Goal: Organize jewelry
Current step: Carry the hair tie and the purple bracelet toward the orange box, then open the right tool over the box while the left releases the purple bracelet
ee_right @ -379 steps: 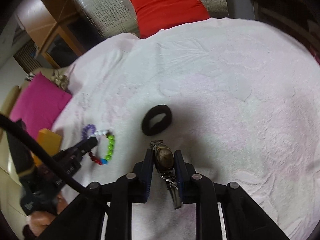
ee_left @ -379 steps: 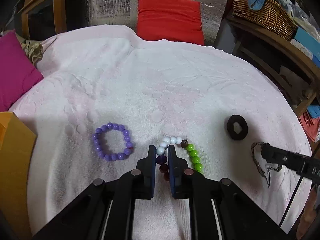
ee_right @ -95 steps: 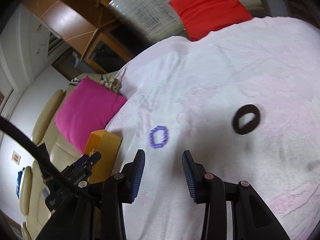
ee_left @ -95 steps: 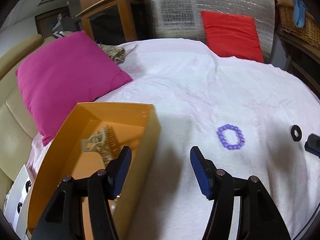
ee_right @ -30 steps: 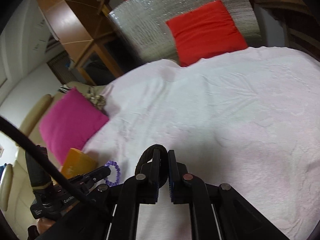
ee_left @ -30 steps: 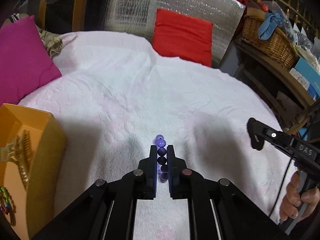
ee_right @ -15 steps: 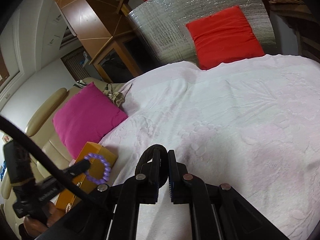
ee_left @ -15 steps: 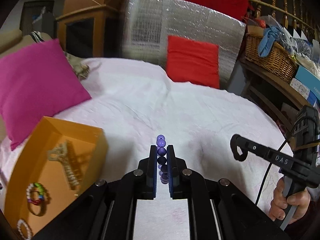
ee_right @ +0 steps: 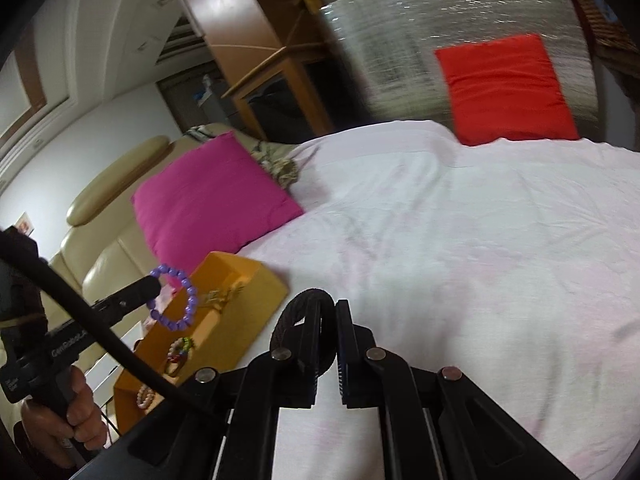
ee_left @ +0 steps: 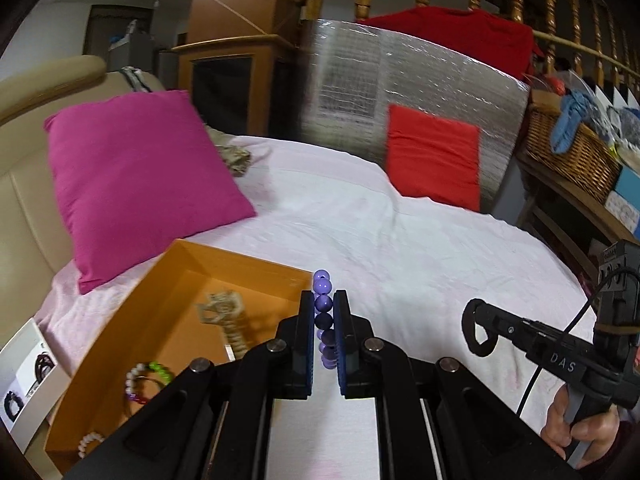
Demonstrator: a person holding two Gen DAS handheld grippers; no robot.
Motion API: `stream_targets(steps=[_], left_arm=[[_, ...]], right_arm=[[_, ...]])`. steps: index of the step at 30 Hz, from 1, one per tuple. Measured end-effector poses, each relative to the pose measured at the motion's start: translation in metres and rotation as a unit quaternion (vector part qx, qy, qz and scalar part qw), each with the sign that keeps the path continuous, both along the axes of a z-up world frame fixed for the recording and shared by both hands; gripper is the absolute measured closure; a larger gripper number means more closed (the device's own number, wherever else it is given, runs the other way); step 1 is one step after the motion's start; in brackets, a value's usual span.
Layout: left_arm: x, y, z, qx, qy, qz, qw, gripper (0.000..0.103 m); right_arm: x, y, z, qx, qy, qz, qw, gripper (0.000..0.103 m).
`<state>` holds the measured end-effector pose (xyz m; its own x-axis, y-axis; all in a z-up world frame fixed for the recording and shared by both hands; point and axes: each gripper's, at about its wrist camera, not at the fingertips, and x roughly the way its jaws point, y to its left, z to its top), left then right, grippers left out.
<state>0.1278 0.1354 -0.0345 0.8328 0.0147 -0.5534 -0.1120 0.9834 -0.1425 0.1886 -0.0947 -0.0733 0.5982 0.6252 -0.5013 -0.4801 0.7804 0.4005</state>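
My left gripper (ee_left: pixel 324 308) is shut on the purple bead bracelet (ee_left: pixel 322 288), held in the air just right of the orange box (ee_left: pixel 132 312). The right wrist view shows that bracelet (ee_right: pixel 176 300) hanging from the left gripper's tip (ee_right: pixel 154 286) over the box (ee_right: pixel 256 280). My right gripper (ee_right: pixel 328 316) is shut on a black hair tie (ee_right: pixel 292 320), above the white cloth and right of the box. In the left wrist view it (ee_left: pixel 474 322) carries the tie (ee_left: pixel 478 332) at the right. The box holds a gold hair claw (ee_left: pixel 224 312), a multicoloured bead bracelet (ee_left: pixel 146 376) and a pale bead bracelet (ee_left: pixel 90 442).
A magenta cushion (ee_left: pixel 136 184) lies behind the box on a beige sofa (ee_left: pixel 24 200). A red cushion (ee_left: pixel 434 160) leans on a silver panel at the back. A wicker basket (ee_left: pixel 568 152) stands on a shelf at the right. White cards (ee_left: pixel 28 372) lie left of the box.
Both grippers have swung left toward the orange box, each keeping its grip. The box has come into fuller view, and the purple bracelet now hangs over it.
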Motion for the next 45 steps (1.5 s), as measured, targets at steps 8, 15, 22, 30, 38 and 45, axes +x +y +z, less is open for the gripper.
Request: stream_targets(steps=[8, 15, 22, 30, 38, 45], left_arm=[[-0.016, 0.056, -0.005, -0.009, 0.01, 0.044, 0.9989, 0.094], [-0.036, 0.11, -0.034, -0.023, 0.063, 0.098, 0.9929, 0.094], [-0.055, 0.111, -0.058, -0.005, 0.1, 0.125, 0.9871, 0.094], [-0.073, 0.103, -0.067, 0.023, 0.134, 0.155, 0.9785, 0.07], [-0.116, 0.094, -0.029, 0.07, 0.092, 0.192, 0.9746, 0.038], [-0.152, 0.084, 0.012, 0.087, 0.059, 0.215, 0.971, 0.023]], right_arm=[[-0.005, 0.073, 0.007, -0.004, 0.002, 0.045, 0.999, 0.095], [-0.027, 0.146, 0.002, -0.026, 0.008, 0.11, 0.994, 0.095], [-0.042, 0.19, -0.023, -0.057, 0.036, 0.143, 0.988, 0.095], [-0.04, 0.195, -0.042, -0.084, 0.076, 0.13, 0.985, 0.083], [-0.056, 0.18, -0.008, -0.058, 0.051, 0.134, 0.988, 0.056], [-0.098, 0.169, 0.031, -0.069, 0.01, 0.137, 0.988, 0.056]])
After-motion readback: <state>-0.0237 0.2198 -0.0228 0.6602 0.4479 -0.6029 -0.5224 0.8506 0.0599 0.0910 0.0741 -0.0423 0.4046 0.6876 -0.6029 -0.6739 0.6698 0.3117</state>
